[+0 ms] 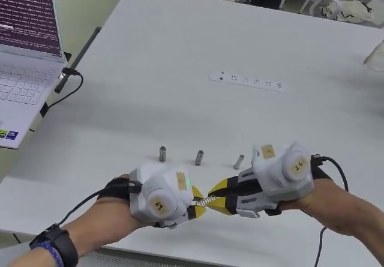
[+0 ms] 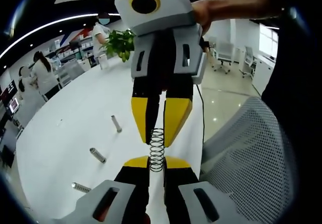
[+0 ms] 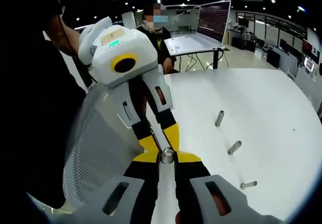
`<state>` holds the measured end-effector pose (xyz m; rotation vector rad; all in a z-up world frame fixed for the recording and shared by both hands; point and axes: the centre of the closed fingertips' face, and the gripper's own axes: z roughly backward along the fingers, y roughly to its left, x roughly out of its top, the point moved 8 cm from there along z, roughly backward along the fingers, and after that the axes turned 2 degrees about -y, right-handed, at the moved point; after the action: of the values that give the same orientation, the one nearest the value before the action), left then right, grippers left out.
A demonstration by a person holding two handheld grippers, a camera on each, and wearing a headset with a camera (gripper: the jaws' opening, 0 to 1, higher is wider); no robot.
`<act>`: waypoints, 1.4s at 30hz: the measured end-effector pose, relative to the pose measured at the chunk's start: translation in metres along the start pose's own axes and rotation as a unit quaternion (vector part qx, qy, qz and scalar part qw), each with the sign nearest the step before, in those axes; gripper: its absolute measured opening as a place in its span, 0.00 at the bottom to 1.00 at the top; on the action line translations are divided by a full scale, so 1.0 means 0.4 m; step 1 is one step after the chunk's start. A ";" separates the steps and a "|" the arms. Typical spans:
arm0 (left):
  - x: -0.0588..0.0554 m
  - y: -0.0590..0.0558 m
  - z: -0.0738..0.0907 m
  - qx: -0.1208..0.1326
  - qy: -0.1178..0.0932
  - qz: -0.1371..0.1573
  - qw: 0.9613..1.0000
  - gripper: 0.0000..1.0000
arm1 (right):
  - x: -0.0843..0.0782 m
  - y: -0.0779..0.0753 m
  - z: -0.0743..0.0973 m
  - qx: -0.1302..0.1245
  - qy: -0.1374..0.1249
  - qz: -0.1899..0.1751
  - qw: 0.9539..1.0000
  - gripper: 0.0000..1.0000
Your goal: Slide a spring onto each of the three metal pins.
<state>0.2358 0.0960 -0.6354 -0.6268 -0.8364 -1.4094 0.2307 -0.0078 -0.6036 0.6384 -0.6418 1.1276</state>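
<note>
Spring [image 2: 157, 151] sits at 6 o'clock in the head view, bridging my two grippers and, I judge, not yet on a pin. Three small metal pieces [image 1: 199, 157] wait on the table [image 1: 180, 69] at 12 o'clock from it, too small to tell whether any carries a spring. My left gripper [image 2: 157, 164] and right gripper [image 2: 157, 133] meet tip to tip, each pinched narrow on one end.

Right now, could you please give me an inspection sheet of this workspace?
Surface: white table.
Job's things: three metal pins in a row; one spring held between both sets of tongs.
Clutter: open laptop, power strip.
Grippers: left gripper and right gripper meet tip to tip, each shut on the spring.
Cables: black cable beside the laptop; gripper leads.
Surroundings: mesh chair, people, plant.
</note>
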 end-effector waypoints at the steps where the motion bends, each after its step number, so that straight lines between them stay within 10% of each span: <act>1: 0.000 0.000 0.000 0.000 0.000 0.001 1.000 0.02 | 0.001 -0.001 0.000 0.001 0.001 0.001 1.000 0.09; 20: 0.014 0.000 0.008 -0.006 -0.014 0.005 1.000 0.02 | -0.001 -0.008 -0.022 0.039 0.060 0.080 0.994 0.09; 42: -0.021 -0.016 -0.006 -0.009 0.004 0.005 1.000 0.05 | -0.037 -0.022 -0.002 0.023 0.078 0.072 0.994 0.09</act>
<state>0.2301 0.0985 -0.6443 -0.6381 -0.8138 -1.4113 0.2347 -0.0187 -0.6164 0.5424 -0.5350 1.3156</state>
